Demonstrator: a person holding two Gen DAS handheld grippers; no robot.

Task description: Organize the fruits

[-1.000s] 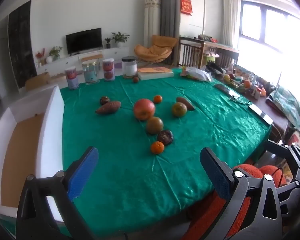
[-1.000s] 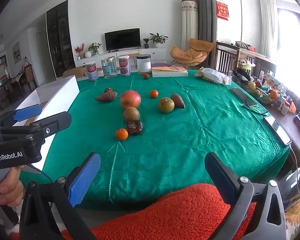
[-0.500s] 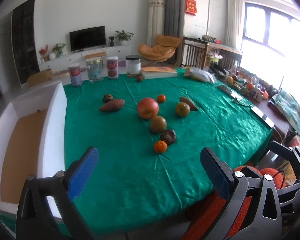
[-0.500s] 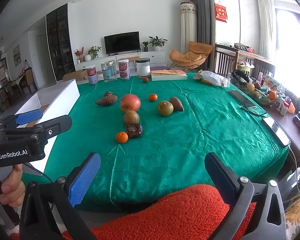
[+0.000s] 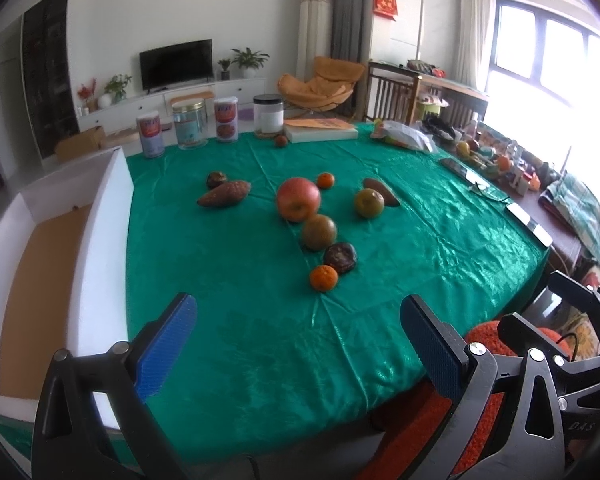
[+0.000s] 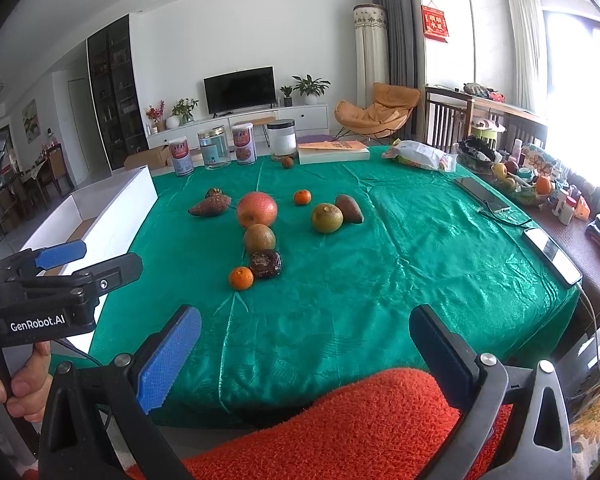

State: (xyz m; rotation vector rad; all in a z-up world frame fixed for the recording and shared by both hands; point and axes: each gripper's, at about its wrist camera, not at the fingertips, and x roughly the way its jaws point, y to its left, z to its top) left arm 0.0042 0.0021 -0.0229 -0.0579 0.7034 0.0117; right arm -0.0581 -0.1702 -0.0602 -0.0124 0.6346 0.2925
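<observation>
Left gripper [image 5: 298, 334] and right gripper [image 6: 305, 344] both spread wide, holding nothing, poised over the near edge of the green tablecloth [image 5: 240, 272], well apart from the fruit. Mid-table: large red apple [image 5: 298, 199], brownish round fruit [image 5: 319, 232] just nearer, then dark wrinkled fruit [image 5: 340, 257] touching a small orange [image 5: 323, 278]; farther right, greenish fruit [image 5: 369, 203]; far left, sweet potato [image 5: 224, 194]. White box [image 5: 100, 240] along the left edge, open.
</observation>
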